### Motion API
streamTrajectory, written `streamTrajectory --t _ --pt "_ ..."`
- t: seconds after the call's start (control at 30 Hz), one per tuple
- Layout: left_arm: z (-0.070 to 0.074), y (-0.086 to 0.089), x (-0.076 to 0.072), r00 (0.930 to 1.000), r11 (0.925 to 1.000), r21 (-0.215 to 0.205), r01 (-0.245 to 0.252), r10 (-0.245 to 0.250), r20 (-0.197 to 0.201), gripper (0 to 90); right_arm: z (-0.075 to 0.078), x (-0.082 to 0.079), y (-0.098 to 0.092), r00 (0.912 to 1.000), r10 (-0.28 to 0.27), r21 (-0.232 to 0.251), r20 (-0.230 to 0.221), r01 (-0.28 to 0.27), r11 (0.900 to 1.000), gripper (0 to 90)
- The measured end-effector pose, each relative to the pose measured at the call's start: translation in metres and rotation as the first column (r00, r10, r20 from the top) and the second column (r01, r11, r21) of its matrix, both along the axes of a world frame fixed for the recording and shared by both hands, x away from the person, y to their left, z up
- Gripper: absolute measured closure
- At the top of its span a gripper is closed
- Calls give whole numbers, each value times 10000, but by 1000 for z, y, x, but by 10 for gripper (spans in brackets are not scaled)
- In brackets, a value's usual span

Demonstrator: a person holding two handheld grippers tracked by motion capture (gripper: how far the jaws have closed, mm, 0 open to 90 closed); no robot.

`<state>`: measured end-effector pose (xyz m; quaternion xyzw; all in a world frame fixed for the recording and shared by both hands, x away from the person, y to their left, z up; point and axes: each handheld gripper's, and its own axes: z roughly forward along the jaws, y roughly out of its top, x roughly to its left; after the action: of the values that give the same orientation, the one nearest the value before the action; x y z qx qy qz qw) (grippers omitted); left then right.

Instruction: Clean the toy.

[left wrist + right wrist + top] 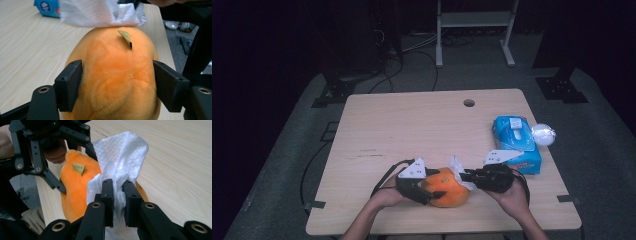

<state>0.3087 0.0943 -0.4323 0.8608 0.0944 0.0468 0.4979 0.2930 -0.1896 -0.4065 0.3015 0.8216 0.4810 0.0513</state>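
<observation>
— Wiping yet? Our left gripper (117,82) is clamped on the soft orange plush toy (112,75) on the wooden bench (412,125).
— Barely: our right gripper (119,195), pinching the crumpled white tissue (122,155), just touches its top.

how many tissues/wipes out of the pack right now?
1: a white tissue clamped in the right hand-held gripper, touching the orange plush toy. More may sit inside the blue tissue pack.

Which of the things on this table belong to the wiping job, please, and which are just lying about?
In use: orange plush toy, clamped by the left gripper; white tissue, pinched in the right gripper.

Lying about: blue tissue pack; crumpled clear wrapper.
</observation>
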Motion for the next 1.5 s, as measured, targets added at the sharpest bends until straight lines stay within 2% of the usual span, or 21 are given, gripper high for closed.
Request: streamTrajectory --t 0.1,0.17,0.3,0.37,0.43,0.5,0.57,0.63,0.7,0.77,0.87,0.97,1.07,1.17,1.23,1.3,1.37,1.4,1.43,1.5 --pt "-1 2 3 9998 9999 -120 -97 94 -194 294 -6 5 -7 9996 -240 -176 -175 237 9996 798" --pt "-1 3 3 9996 9998 -150 -130 127 -240 293 -8 7 -12 9982 -385 -44 -453 383 9993 798" --pt "-2 6 6 9991 9996 -197 -220 212 -366 293 -1 2 -11 9996 -190 208 -200 194 9996 797" --pt "-2 10 9 9985 9993 -200 -314 305 -450 293 -4 2 -7 9998 -133 -89 -138 131 9999 797" --pt "-4 12 11 9977 9988 -283 -411 394 -557 292 -9 6 -8 9991 -175 -140 -374 170 9998 797" --pt "-5 15 13 9964 9978 -419 -515 485 -694 286 -14 9 -11 9982 -434 -544 -403 411 9977 797" --pt "-6 16 14 9959 9974 -481 -546 508 -753 284 -17 11 -17 9953 -557 -343 -791 532 9980 797" --pt "-6 16 15 9952 9969 -501 -598 557 -807 285 -11 8 -17 9968 -495 -106 -624 490 9987 797" --pt "-6 16 16 9949 9965 -561 -619 571 -835 285 -4 5 -14 9987 -179 253 -477 191 9995 797" --pt "-6 17 17 9942 9965 -513 -664 617 -879 284 -3 3 -8 9995 -39 5 -326 39 10000 796" --pt "-6 18 18 9929 9957 -494 -780 731 -942 283 -13 8 -8 9973 -85 -198 -725 71 9998 795" --pt "-6 19 19 9911 9945 -550 -886 825 -1040 281 -19 10 -15 9951 -458 -556 -876 410 9976 796" --pt "-7 18 20 9899 9934 -609 -972 901 -1093 275 -11 6 -11 9974 -479 -443 -531 456 9980 796" --pt "-7 15 20 9892 9925 -595 -1064 995 -1077 268 0 2 -1 9997 -193 15 -123 193 9998 795" --pt "-7 14 19 9897 9927 -574 -1063 1001 -1025 260 2 0 4 9999 -131 -60 83 131 9999 794" --pt "-5 14 19 9902 9933 -616 -977 908 -1058 217 -1 0 4 9999 -132 -129 -45 131 9998 794" --pt "-4 14 18 9900 9942 -794 -732 628 -1261 161 -7 3 -2 9995 -228 -194 -218 224 9996 794" --pt "-4 14 18 9905 9950 -756 -654 555 -1259 117 -9 5 -5 9990 -366 -275 -274 359 9990 794" --pt "-5 14 18 9921 9964 -607 -589 517 -1142 107 -11 6 -7 9984 -491 -389 -294 479 9981 795" --pt "-8 14 18 9912 9976 -332 -601 558 -1197 114 -15 10 -15 9961 -825 -537 -327 807 9953 794"
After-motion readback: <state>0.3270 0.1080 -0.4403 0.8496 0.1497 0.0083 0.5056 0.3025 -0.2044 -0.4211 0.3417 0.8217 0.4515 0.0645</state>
